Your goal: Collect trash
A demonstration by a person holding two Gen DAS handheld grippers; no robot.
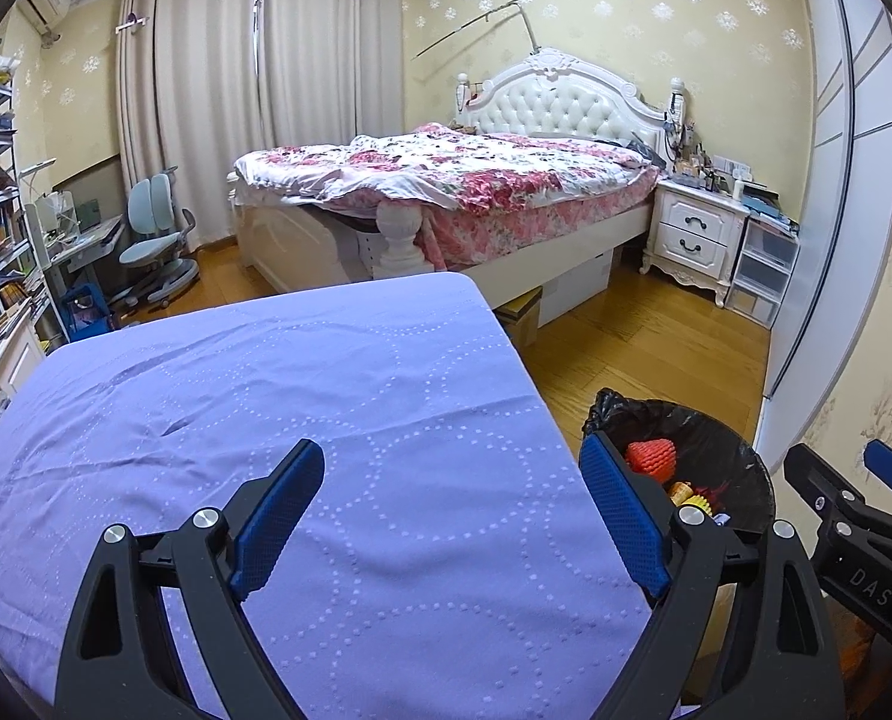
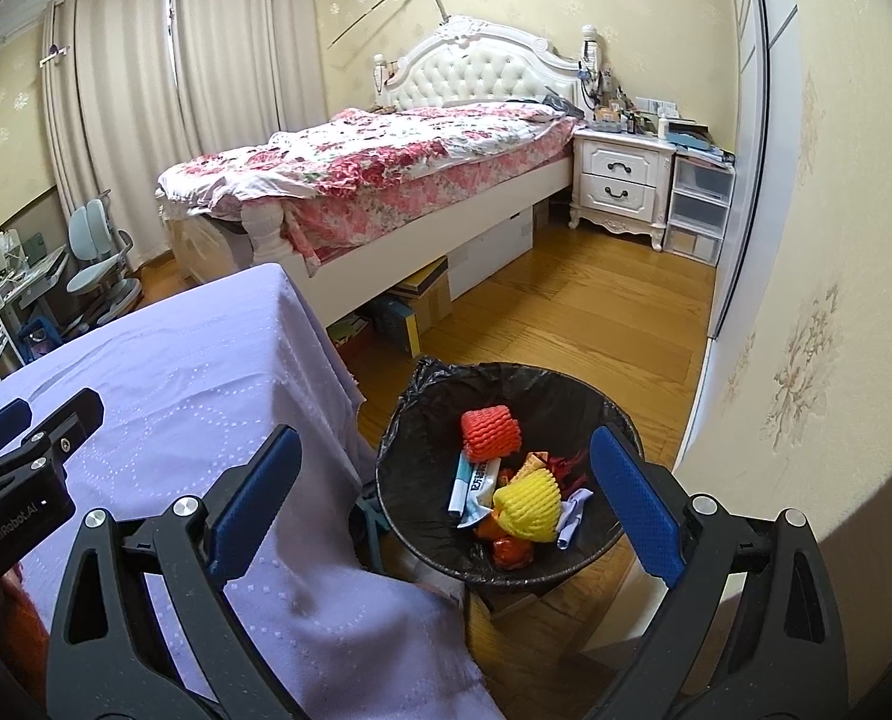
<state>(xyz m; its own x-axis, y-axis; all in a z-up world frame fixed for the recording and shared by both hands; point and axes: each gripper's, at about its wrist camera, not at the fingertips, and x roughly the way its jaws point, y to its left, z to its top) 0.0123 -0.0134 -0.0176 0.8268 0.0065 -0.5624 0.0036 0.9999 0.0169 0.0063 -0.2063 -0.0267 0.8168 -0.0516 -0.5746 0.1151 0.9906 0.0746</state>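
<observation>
A bin lined with a black bag (image 2: pixel 422 420) stands on the floor right of the table; it also shows in the left wrist view (image 1: pixel 739 456). Inside lie a red foam net (image 2: pixel 489 433), a yellow foam net (image 2: pixel 529 507), a white and blue wrapper (image 2: pixel 472 486) and other scraps. My right gripper (image 2: pixel 446 450) is open and empty, held above the bin's near rim and the table edge. My left gripper (image 1: pixel 451 468) is open and empty above the purple tablecloth (image 1: pixel 266 420). The right gripper shows at the right edge of the left wrist view (image 1: pixel 847 480).
The purple-covered table (image 2: pixel 194 372) fills the left foreground. A bed with a floral quilt (image 2: pixel 386 162) stands beyond, with boxes under it (image 2: pixel 422 300). A white nightstand (image 2: pixel 619 180) and plastic drawers (image 2: pixel 697 210) are at the back right. A wall (image 2: pixel 805 300) runs close on the right.
</observation>
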